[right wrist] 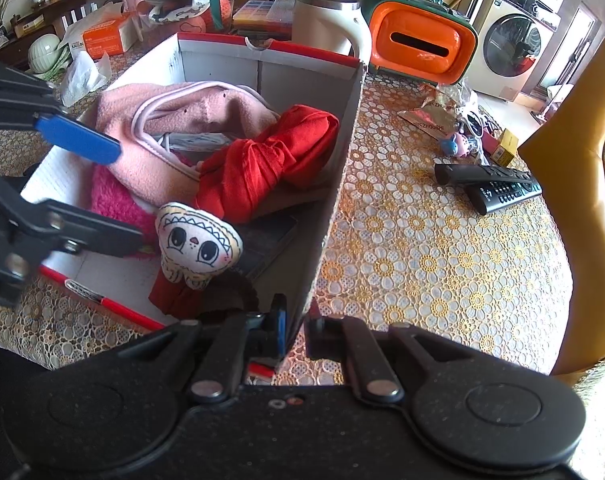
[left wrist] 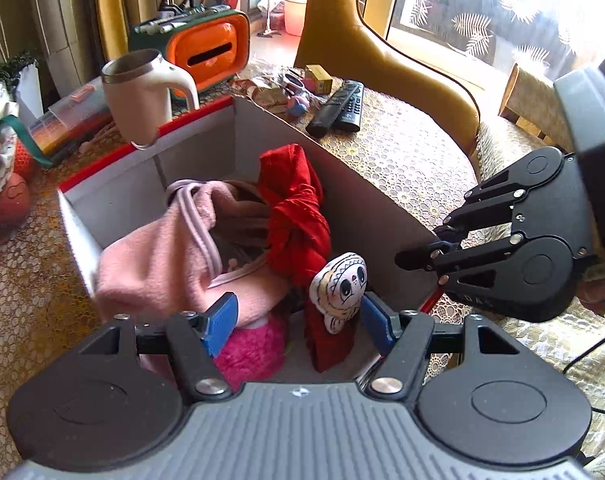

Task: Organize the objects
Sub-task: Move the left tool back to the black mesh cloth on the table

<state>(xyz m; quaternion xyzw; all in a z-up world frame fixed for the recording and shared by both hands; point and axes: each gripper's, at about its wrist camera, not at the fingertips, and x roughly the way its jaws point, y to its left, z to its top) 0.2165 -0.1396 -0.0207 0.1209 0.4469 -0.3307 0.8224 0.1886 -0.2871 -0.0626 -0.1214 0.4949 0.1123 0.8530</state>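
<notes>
Left gripper (left wrist: 298, 320) jaws stand wide apart, empty, the plush face toy (left wrist: 338, 288) between and just beyond them inside the cardboard box (left wrist: 342, 168). Right gripper (right wrist: 294, 332) jaws pinch that box's near wall; red cloth (left wrist: 298, 216) and pink fleece (left wrist: 158, 256) lie farther in.

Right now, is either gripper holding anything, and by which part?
The right gripper is clamped on the near end of the box's side wall. The left gripper is open, holding nothing.
</notes>
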